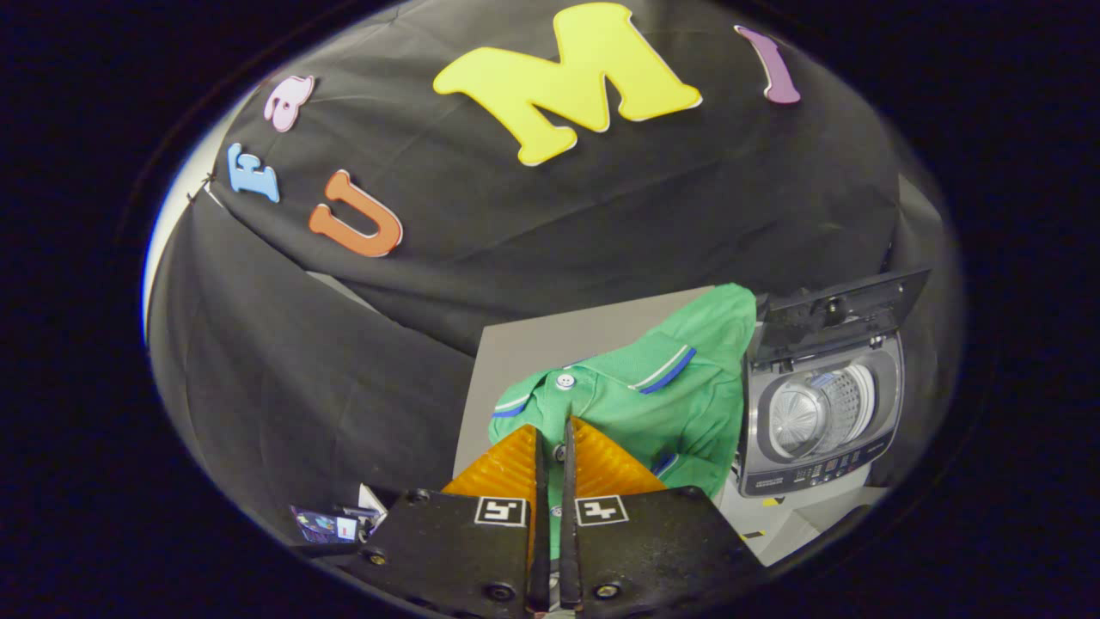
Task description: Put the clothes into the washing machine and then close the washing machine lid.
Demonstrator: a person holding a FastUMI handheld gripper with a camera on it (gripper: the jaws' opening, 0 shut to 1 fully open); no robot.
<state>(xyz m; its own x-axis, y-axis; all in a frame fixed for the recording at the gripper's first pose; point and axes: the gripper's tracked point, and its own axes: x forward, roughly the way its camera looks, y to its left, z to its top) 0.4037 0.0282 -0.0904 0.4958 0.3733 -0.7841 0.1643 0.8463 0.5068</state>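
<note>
A green polo shirt (653,387) with blue-and-white trim hangs from my gripper (554,438), lifted off the grey table (550,340). Both orange fingers (507,468) are pressed together on the shirt's placket, just below its white button. To the right of the shirt stands a small grey toy washing machine (821,413). Its dark lid (838,314) is tipped up and back, and the silver drum (816,408) shows inside. The shirt's shoulder hides the machine's left edge.
Black cloth walls close in behind and to the left of the table. A few small printed cards (331,520) lie low on the left beside the gripper's body. Pale floor with yellow marks (778,524) shows below the machine.
</note>
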